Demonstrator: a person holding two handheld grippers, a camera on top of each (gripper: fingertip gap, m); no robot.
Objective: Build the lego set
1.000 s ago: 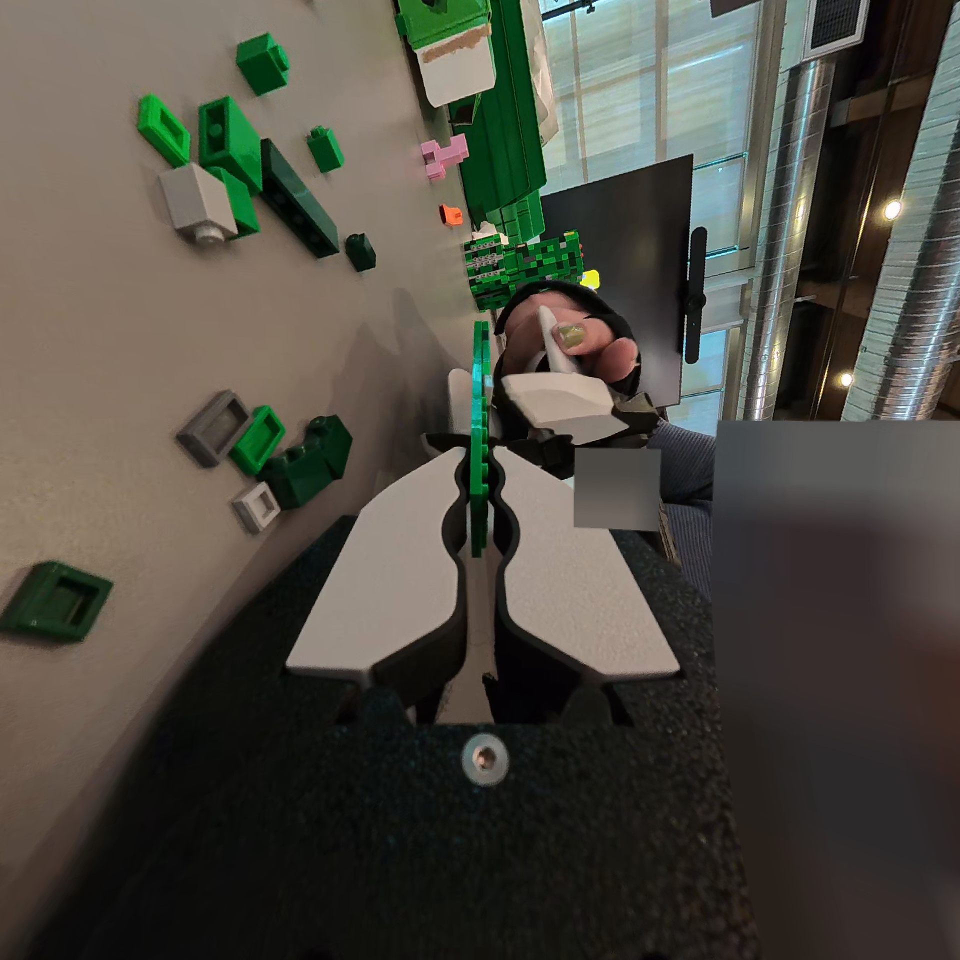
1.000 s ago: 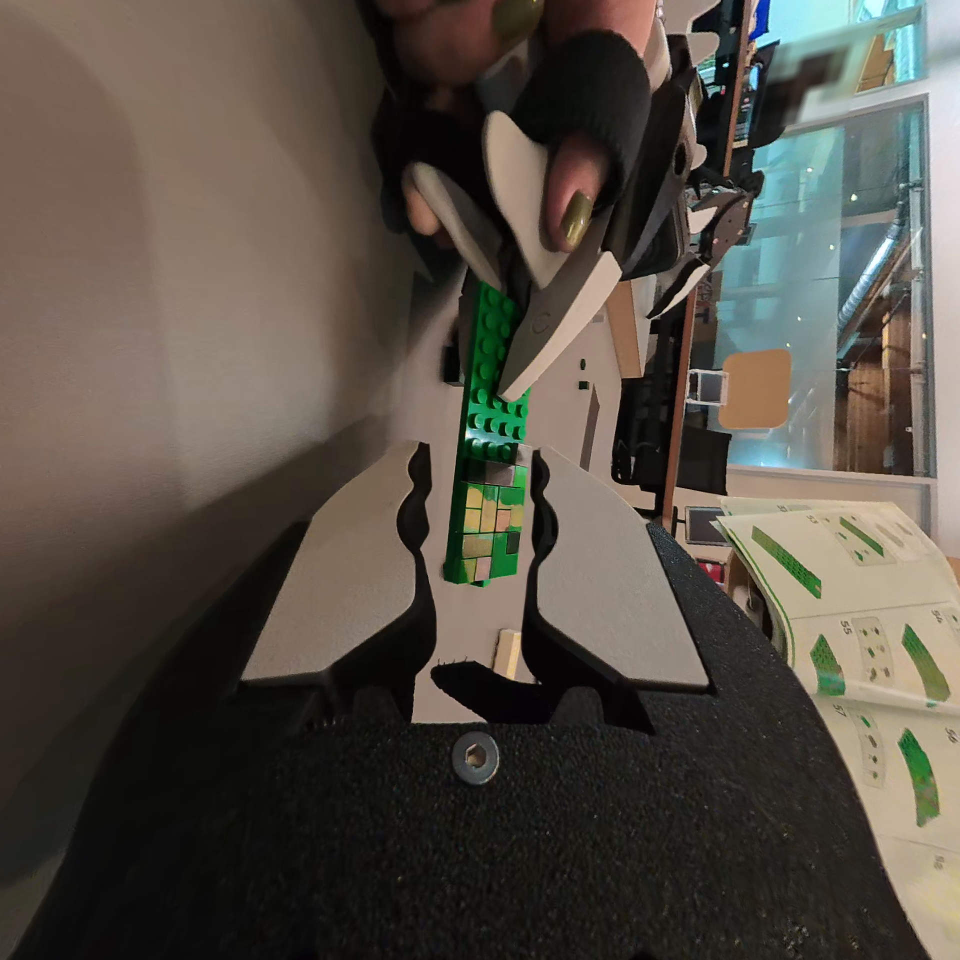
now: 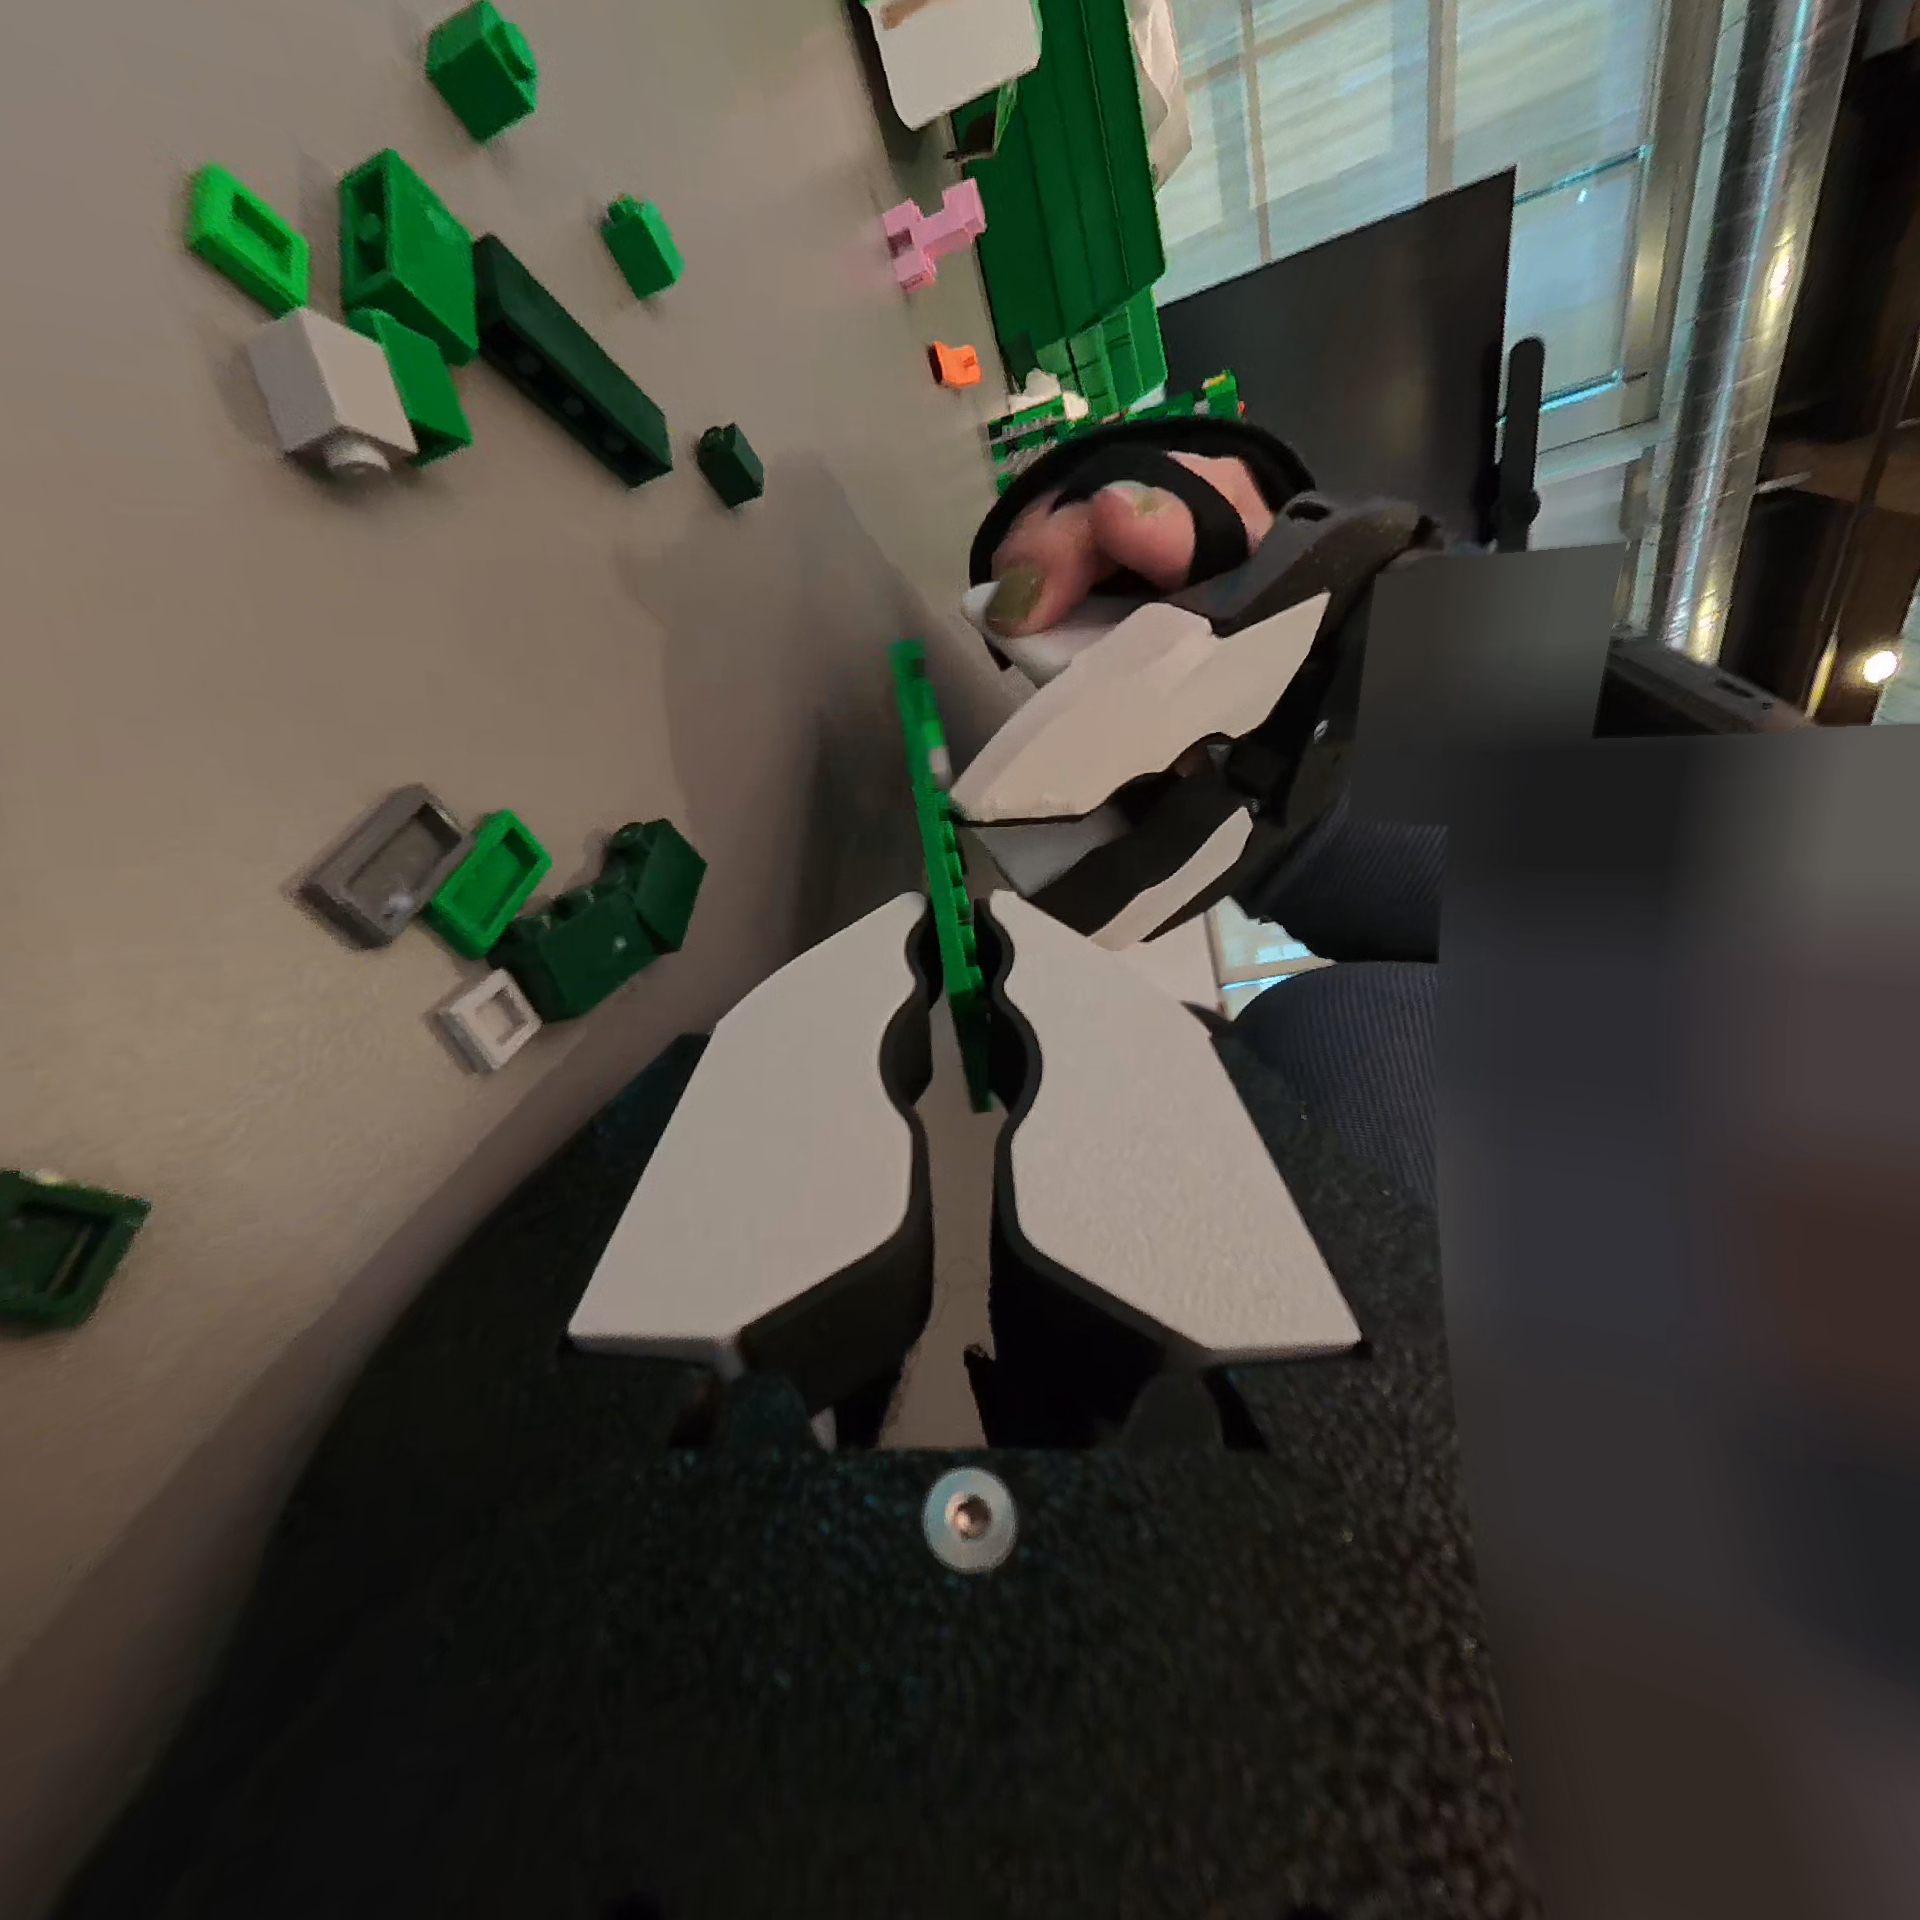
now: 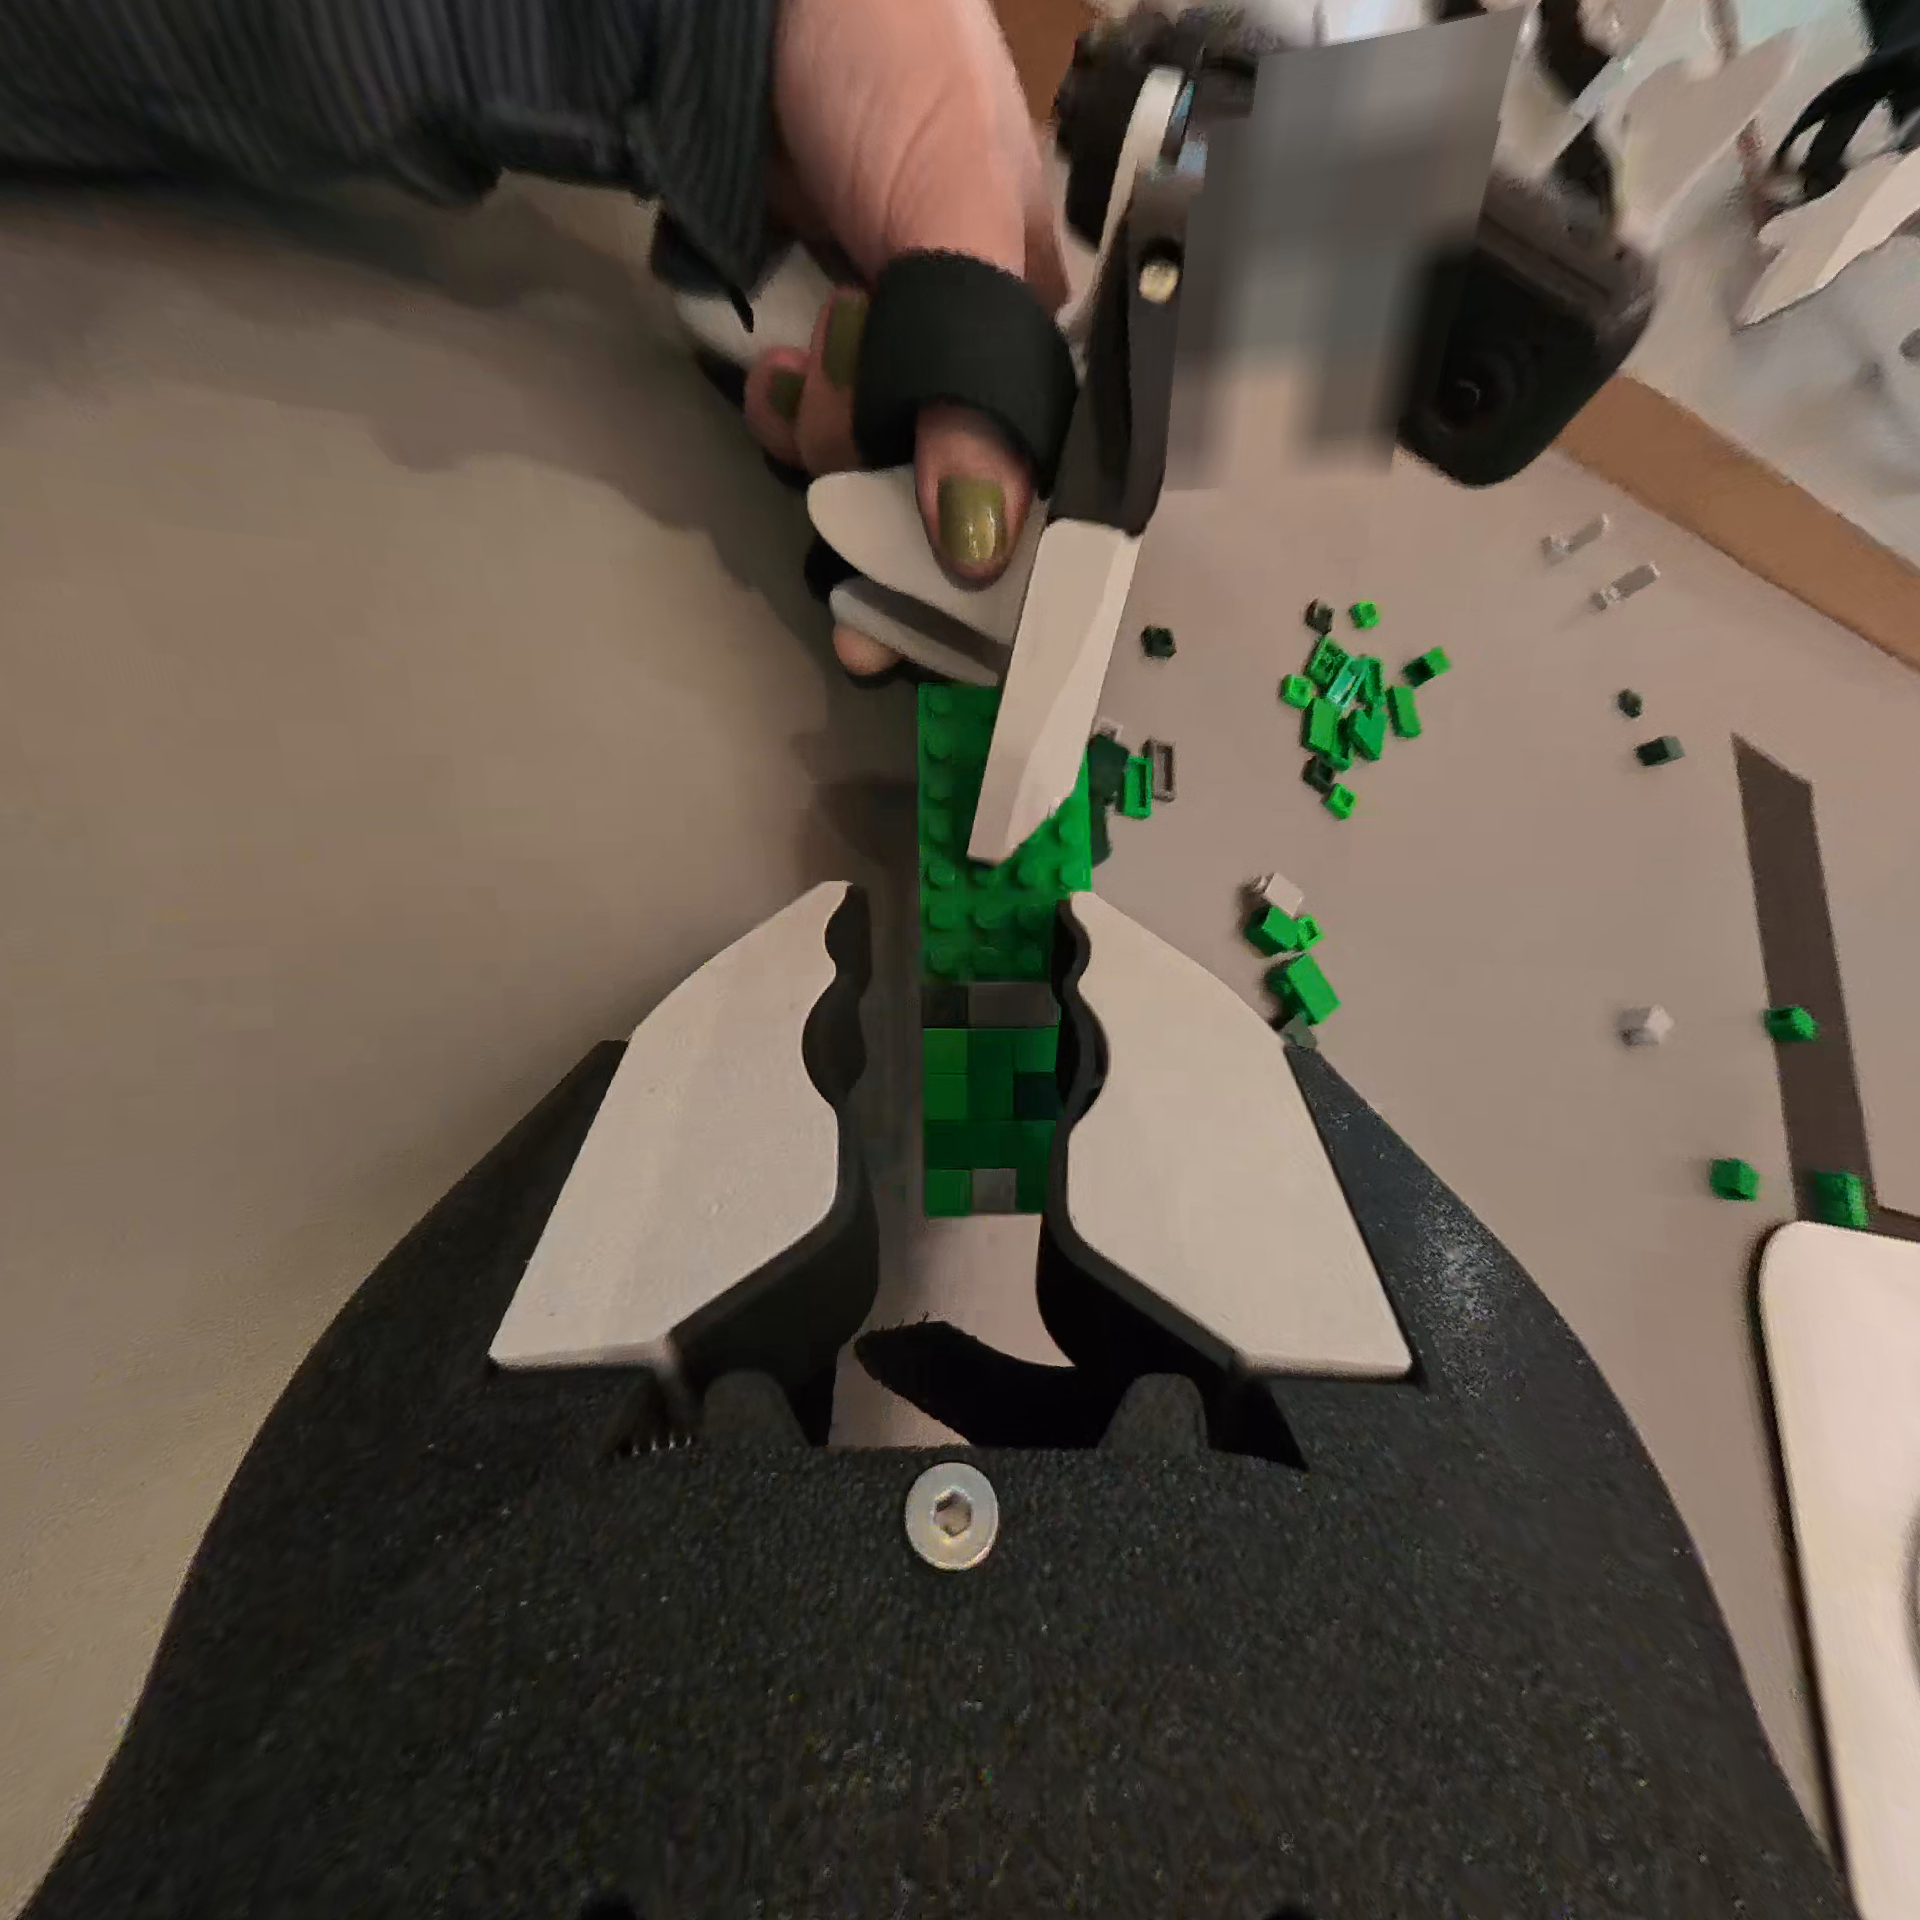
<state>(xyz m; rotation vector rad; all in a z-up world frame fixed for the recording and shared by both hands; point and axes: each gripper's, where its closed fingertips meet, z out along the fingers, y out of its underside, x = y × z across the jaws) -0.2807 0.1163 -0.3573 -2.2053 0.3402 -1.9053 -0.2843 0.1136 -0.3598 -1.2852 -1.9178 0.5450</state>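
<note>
Loose green bricks point(image 3: 405, 249) littered the grey tabletop point(image 3: 208, 665) as the left gripper point(image 3: 961, 914) clamped a green Lego plate point(image 4: 987, 935) edge-on, while the right gripper point(image 4: 961, 904) stood parted around its tiled end

no readable text, labels or numbers

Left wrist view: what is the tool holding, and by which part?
A green Lego plate, seen edge-on. The left tool pinches it across its two flat faces, at the end nearest the camera.
</note>
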